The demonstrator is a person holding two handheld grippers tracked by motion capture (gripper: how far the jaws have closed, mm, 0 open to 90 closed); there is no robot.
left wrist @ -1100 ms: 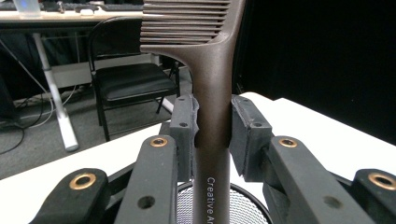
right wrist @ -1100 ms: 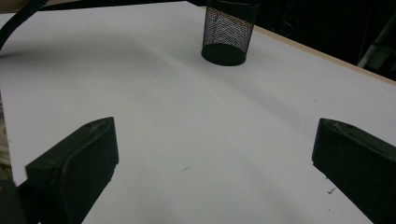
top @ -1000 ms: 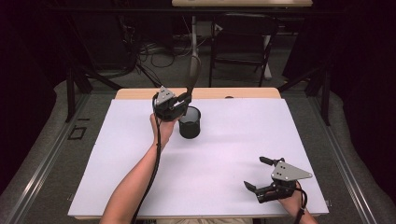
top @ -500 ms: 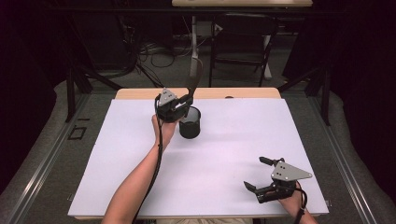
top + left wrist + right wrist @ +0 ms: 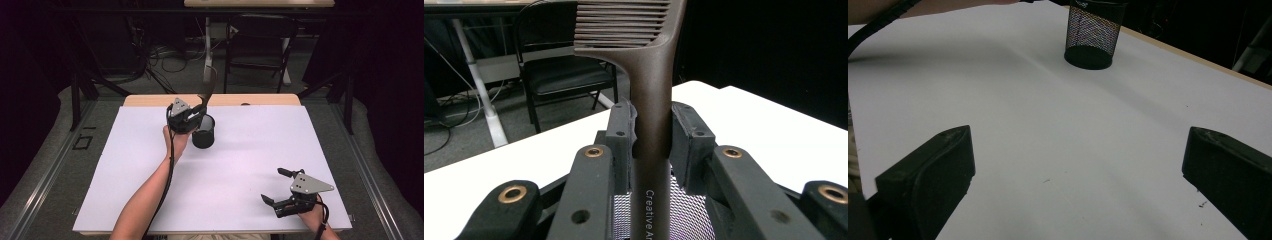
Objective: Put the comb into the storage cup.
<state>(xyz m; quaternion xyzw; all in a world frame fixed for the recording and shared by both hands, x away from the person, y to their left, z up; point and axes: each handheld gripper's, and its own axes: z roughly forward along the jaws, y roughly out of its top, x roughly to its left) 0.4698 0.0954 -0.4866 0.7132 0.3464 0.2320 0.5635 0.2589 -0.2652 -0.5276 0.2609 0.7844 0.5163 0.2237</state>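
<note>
While the left hand-held gripper (image 5: 651, 137) clamps a comb (image 5: 651, 90) upright above the mesh cup (image 5: 203, 131), the right hand-held gripper (image 5: 276, 187) rests wide open on the counter (image 5: 260, 145).

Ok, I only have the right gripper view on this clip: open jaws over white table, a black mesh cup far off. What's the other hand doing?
Observer: The left gripper is shut on a brown comb, clamped on its handle, teeth end up.
Operator: Where is that relative to the cup?
Observer: In the high view the comb rises just above the mesh cup, and the left gripper view shows mesh directly below the jaws.
Operator: Is the comb already inside the cup?
Observer: The handle runs down past the jaws toward the mesh, but its lower end is hidden, so I cannot tell.
Operator: And my gripper?
Observer: The right gripper is near the table's front right corner, jaws open, holding nothing.
</note>
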